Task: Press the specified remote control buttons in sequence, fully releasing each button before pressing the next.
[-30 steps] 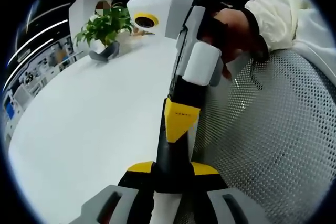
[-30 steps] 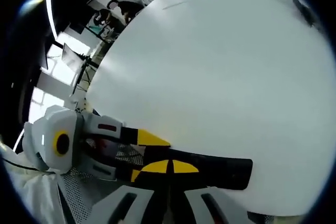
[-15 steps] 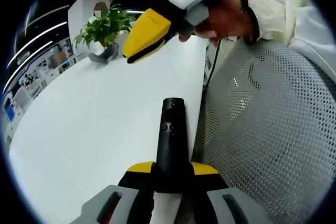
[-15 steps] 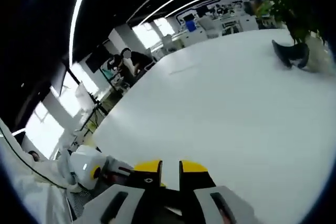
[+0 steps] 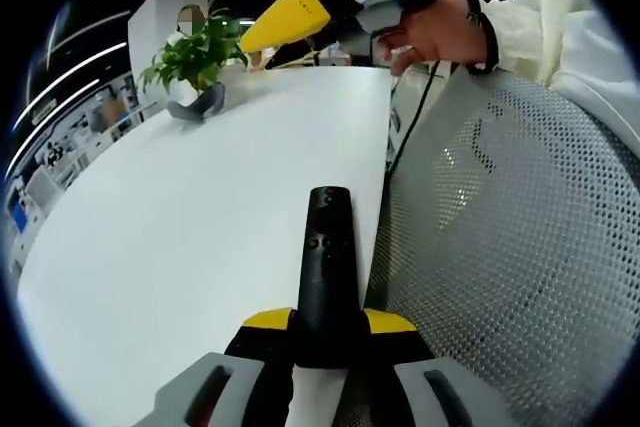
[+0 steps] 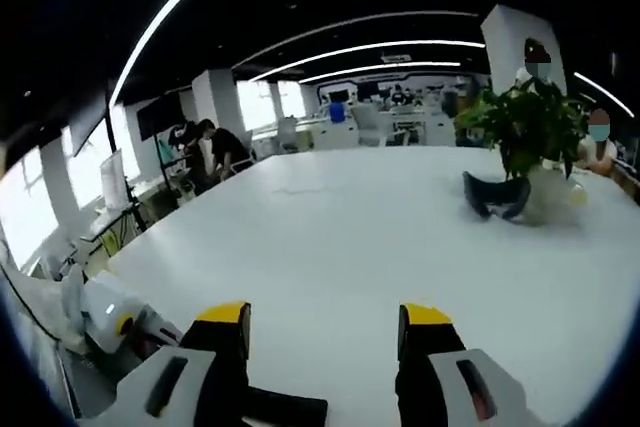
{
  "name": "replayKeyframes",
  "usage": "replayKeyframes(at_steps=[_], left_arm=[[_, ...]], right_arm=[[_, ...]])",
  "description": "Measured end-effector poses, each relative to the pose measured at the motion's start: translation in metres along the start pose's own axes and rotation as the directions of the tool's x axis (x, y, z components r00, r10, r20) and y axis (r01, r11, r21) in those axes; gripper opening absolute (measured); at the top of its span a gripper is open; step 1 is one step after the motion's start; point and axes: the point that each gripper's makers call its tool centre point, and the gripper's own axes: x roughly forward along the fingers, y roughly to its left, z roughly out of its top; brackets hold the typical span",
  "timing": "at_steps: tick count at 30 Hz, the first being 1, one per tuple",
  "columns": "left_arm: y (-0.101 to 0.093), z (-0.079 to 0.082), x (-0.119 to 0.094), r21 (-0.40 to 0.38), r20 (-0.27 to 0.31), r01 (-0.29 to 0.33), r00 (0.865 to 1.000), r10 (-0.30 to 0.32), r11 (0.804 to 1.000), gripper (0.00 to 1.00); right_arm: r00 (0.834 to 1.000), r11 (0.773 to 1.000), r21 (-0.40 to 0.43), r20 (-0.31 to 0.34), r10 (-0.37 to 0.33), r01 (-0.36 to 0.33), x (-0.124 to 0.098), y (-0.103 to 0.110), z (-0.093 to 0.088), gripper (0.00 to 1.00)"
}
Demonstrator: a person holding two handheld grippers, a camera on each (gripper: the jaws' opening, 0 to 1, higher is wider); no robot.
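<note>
A black remote control (image 5: 325,257) lies lengthwise over the white table's (image 5: 180,217) edge, its near end clamped between the yellow tips of my left gripper (image 5: 328,322), which is shut on it. Small buttons show near its far end. High above and beyond it, a hand (image 5: 440,32) holds my right gripper (image 5: 290,19), well apart from the remote. In the right gripper view that gripper (image 6: 325,315) stands open with nothing between its fingers. The remote's dark end (image 6: 290,409) shows low between them, and the left gripper (image 6: 110,319) sits at the lower left.
A potted plant (image 5: 200,52) with a dark curved object (image 6: 497,195) at its base stands at the table's far side. A grey mesh chair back (image 5: 510,247) is close on the right of the remote. People (image 6: 215,147) and desks are far off.
My right gripper has lifted off the remote and risen away from it, and its jaws have gone from nearly together to wide open. The left gripper and remote have stayed put.
</note>
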Motion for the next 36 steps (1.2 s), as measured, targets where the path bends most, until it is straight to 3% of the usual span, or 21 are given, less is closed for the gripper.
replayKeyframes(at_steps=[5,10,15,17,19,23,28,32,36], left_arm=[[0.000,0.000,0.000,0.003,-0.003,0.000,1.000,0.000,1.000,0.25],[0.000,0.000,0.000,0.003,-0.007,0.000,1.000,0.000,1.000,0.25],[0.000,0.000,0.001,0.010,-0.018,0.003,1.000,-0.002,1.000,0.25],[0.000,0.000,0.000,0.010,-0.024,0.005,1.000,-0.005,1.000,0.24],[0.000,0.000,0.001,0.009,-0.028,0.009,1.000,-0.008,1.000,0.24],[0.000,0.000,0.001,0.013,-0.031,0.022,0.999,-0.021,1.000,0.24],[0.002,0.001,0.002,0.020,-0.030,0.037,0.999,-0.036,0.999,0.24],[0.006,0.002,0.002,0.026,-0.031,0.049,0.998,-0.049,0.998,0.24],[0.017,0.002,0.001,0.023,-0.039,0.043,0.998,-0.042,0.999,0.24]], right_arm=[[0.997,0.997,-0.020,0.038,-0.072,0.073,-0.002,-0.013,0.006,0.82],[0.989,0.991,0.008,0.066,-0.133,0.133,-0.009,-0.027,0.011,0.89],[0.982,0.981,-0.037,0.029,-0.189,0.190,-0.016,-0.046,-0.002,0.89],[0.973,0.973,-0.025,-0.014,-0.230,0.229,-0.018,-0.056,-0.016,0.89],[0.965,0.965,-0.023,-0.032,-0.262,0.261,-0.018,-0.062,-0.019,0.89],[0.962,0.961,-0.046,-0.031,-0.273,0.271,-0.017,-0.062,-0.019,0.91],[0.962,0.969,-0.060,-0.114,-0.247,0.241,-0.012,-0.059,-0.034,0.87],[0.964,0.968,-0.067,-0.094,-0.249,0.243,-0.013,-0.059,-0.031,0.88],[0.964,0.970,-0.072,-0.117,-0.240,0.233,-0.011,-0.058,-0.035,0.88]])
